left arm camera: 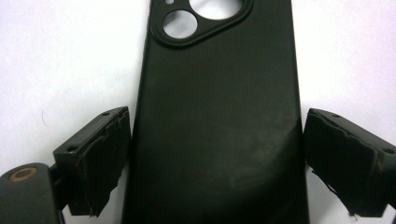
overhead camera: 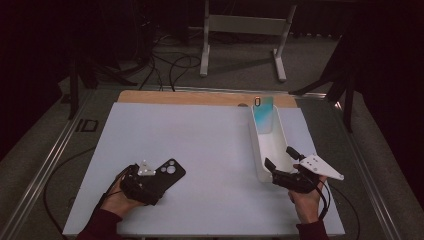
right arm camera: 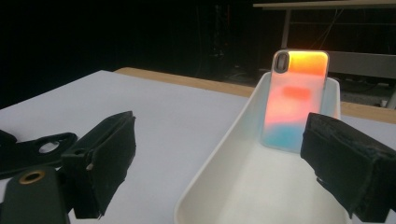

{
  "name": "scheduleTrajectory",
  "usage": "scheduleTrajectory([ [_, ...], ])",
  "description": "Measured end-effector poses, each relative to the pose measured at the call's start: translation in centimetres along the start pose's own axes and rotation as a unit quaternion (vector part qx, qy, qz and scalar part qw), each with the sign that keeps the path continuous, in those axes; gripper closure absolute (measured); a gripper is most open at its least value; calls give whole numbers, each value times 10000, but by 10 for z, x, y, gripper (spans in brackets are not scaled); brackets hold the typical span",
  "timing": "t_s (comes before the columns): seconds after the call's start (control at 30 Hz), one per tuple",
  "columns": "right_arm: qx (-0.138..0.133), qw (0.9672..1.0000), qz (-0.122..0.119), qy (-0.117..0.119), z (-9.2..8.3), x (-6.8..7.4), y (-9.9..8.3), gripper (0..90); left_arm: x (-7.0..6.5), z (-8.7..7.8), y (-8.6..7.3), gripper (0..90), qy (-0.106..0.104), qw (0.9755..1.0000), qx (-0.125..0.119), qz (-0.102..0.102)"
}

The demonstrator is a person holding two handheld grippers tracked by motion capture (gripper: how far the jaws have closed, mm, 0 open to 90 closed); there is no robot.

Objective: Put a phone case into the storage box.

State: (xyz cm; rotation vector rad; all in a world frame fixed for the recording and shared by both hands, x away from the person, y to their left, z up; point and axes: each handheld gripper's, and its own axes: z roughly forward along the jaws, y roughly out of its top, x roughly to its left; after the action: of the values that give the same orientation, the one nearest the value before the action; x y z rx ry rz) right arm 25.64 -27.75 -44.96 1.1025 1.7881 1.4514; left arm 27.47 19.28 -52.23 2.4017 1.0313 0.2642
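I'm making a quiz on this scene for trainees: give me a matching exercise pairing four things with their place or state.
Things:
1. black phone case
2. iridescent phone case
3. white tray
4. right gripper

Places or states:
A. leans upright against the tray's far end
B. lies flat on the table, between open jaws
C. open, at the tray's near end
D. long, narrow, on the table's right side

Pairs: 1-B, 2-A, 3-D, 4-C
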Motion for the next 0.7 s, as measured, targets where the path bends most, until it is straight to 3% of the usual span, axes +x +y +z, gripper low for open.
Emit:
scheduleTrajectory([
  [0.4, 98, 9999, -43, 81, 5, 6, 2, 110, 2, -2, 1, 146, -31, 10000, -27, 66],
  [0.47, 129, 9998, -32, 127, 6, 5, 3, 110, 2, -2, 3, 149, 112, 9999, -77, 5],
  [0.7, 244, 9997, 55, 75, 7, 3, 7, 110, 9, -12, 8, 150, 301, 9985, -421, -180],
])
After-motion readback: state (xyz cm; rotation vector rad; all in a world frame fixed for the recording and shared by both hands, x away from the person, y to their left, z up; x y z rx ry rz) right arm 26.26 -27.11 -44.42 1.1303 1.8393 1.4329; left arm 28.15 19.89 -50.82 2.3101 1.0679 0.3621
